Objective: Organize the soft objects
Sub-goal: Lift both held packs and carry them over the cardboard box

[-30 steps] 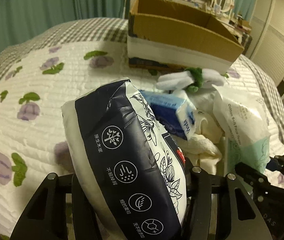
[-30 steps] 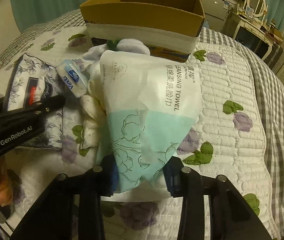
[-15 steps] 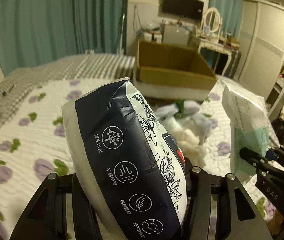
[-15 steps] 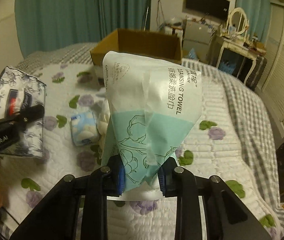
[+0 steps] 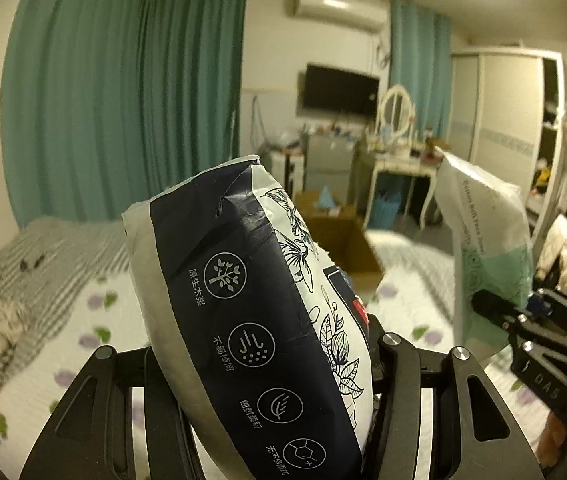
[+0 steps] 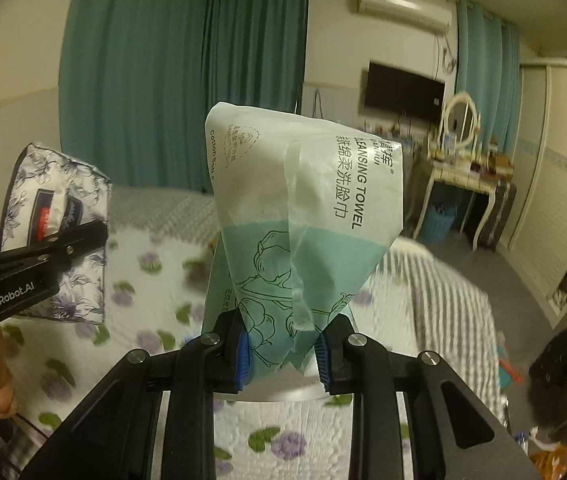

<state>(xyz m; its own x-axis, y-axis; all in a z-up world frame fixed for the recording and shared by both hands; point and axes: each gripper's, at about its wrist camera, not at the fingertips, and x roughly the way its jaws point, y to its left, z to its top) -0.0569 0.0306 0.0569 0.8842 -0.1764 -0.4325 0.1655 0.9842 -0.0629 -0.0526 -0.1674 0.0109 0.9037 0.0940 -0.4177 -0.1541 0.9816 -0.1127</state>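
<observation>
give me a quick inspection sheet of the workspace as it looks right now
surface: bed with a white quilt printed with purple flowers, grey checked blanket at the far end.
job's things: dark blue tissue pack held off the bed in the left tool; mint towel pack held off the bed in the right tool; open cardboard box on the bed beyond.
clutter: nothing seen on the visible quilt.
grippers: both tools clamped on their packs.
cables: some hanging on the wall by the TV.
surroundings: teal curtains, dressing table with round mirror, wardrobe, air conditioner.
</observation>
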